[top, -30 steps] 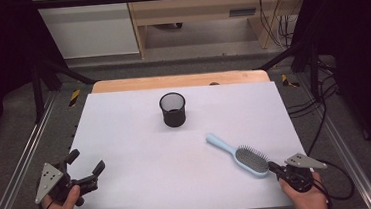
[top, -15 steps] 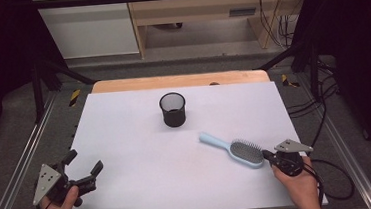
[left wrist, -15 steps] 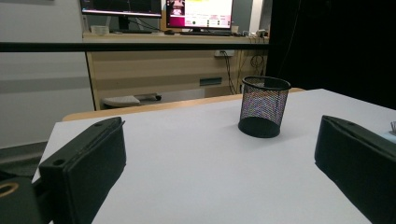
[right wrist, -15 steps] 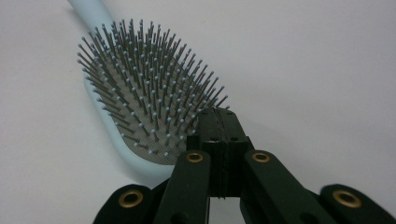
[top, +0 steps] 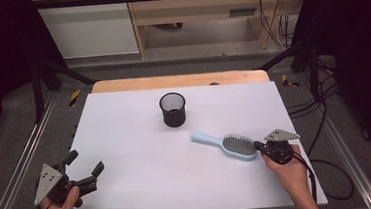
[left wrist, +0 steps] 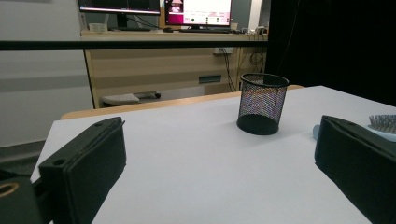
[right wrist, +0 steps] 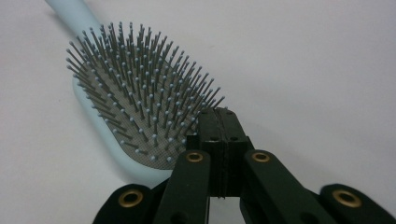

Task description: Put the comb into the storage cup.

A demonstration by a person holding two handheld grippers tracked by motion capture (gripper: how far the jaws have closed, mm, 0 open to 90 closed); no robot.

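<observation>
The right gripper (top: 260, 148), jaws pressed together against the brush head, has shoved the blue hairbrush (top: 226, 144) across the table toward the mesh cup (top: 173, 109).

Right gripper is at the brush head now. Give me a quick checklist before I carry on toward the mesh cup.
1. Right gripper jaws shut together: ok.
2. Its tips against the hairbrush head's rim: ok; no grip on the brush.
3. Brush handle aimed roughly at the mesh cup: ok.
4. Cup upright, apart from the brush: ok.
5. Bare table between brush and cup: ok.
6. Left gripper open, off to the side, holding nothing: ok.
</observation>
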